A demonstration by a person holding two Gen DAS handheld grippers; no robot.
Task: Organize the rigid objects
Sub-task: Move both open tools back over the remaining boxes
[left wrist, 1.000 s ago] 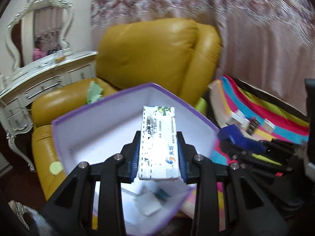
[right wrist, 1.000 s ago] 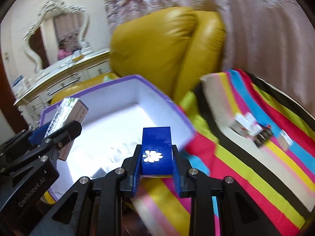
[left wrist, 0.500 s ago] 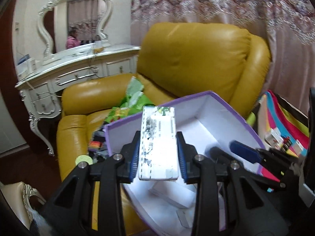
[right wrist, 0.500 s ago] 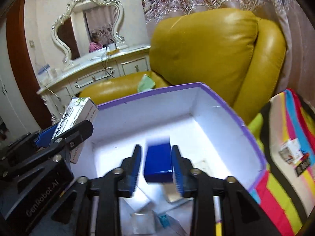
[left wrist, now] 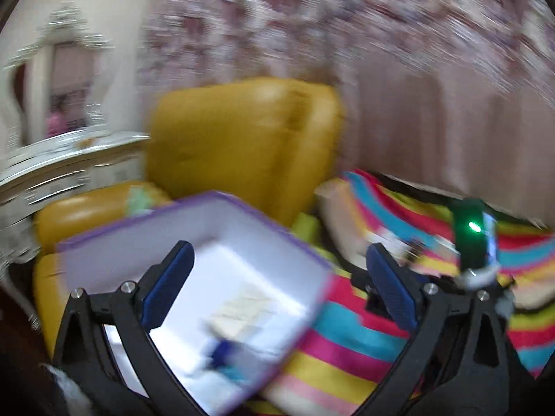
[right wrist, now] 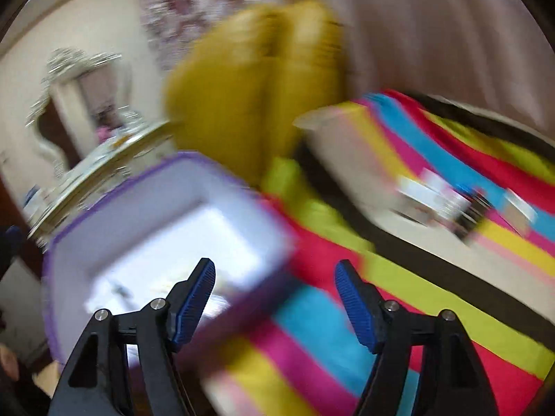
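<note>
Blur smears both wrist views, yet the main shapes read clearly. The left gripper (left wrist: 281,287) has its blue-padded fingers (left wrist: 166,284) spread wide with nothing between them, hanging over the right part of the purple-rimmed white box (left wrist: 114,228) and the near edge of the striped blanket (left wrist: 347,343). Inside the box, on its white floor, lie a pale flat carton (left wrist: 242,308) and, nearer the camera, a small dark blue box (left wrist: 222,350) beside something teal that is too smeared to name. The right gripper (right wrist: 275,298) is likewise spread apart and holds nothing; its left finger sits above the box's near right corner, its right finger above the blanket. In the right wrist view the box (right wrist: 215,170) lies to the left, its floor bright, with a pale item just visible behind the left finger. Farther right on the blanket (right wrist: 433,284) a cluster of small packets (right wrist: 447,201) rests, well apart from the box; their details are lost to blur. Behind the box stands a yellow leather armchair (left wrist: 242,138), with a white dresser and ornate mirror (left wrist: 62,79) at far left and a pink patterned curtain (left wrist: 381,52) across the back.
</note>
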